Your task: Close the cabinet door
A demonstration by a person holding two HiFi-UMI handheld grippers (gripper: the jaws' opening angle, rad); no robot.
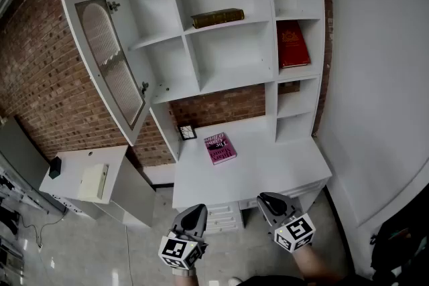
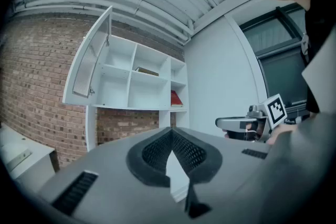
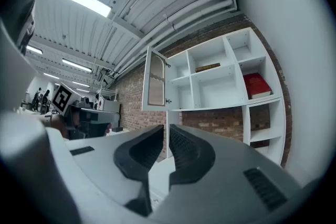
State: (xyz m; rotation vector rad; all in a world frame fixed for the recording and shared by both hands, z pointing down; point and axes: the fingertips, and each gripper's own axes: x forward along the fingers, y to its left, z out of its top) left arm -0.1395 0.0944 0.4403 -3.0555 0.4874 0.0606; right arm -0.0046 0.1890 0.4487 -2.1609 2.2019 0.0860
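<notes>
The white cabinet door (image 1: 110, 63) with its ribbed glass panel stands swung wide open at the left end of the wall shelf unit (image 1: 228, 43). It also shows in the left gripper view as the door (image 2: 89, 63) and in the right gripper view as the door (image 3: 156, 81). My left gripper (image 1: 196, 211) and right gripper (image 1: 270, 200) are low in the head view, in front of the desk and well short of the door. Left gripper (image 2: 170, 134) is shut and empty. Right gripper (image 3: 165, 131) is shut to a thin slit, with nothing in it.
A brown book (image 1: 218, 17) and a red book (image 1: 292, 43) sit on the shelves. A pink book (image 1: 220, 147) and a small frame (image 1: 188, 132) lie on the white desk (image 1: 275, 167). A low white side table (image 1: 84, 161) stands below the open door. A white wall (image 1: 382, 77) closes the right side.
</notes>
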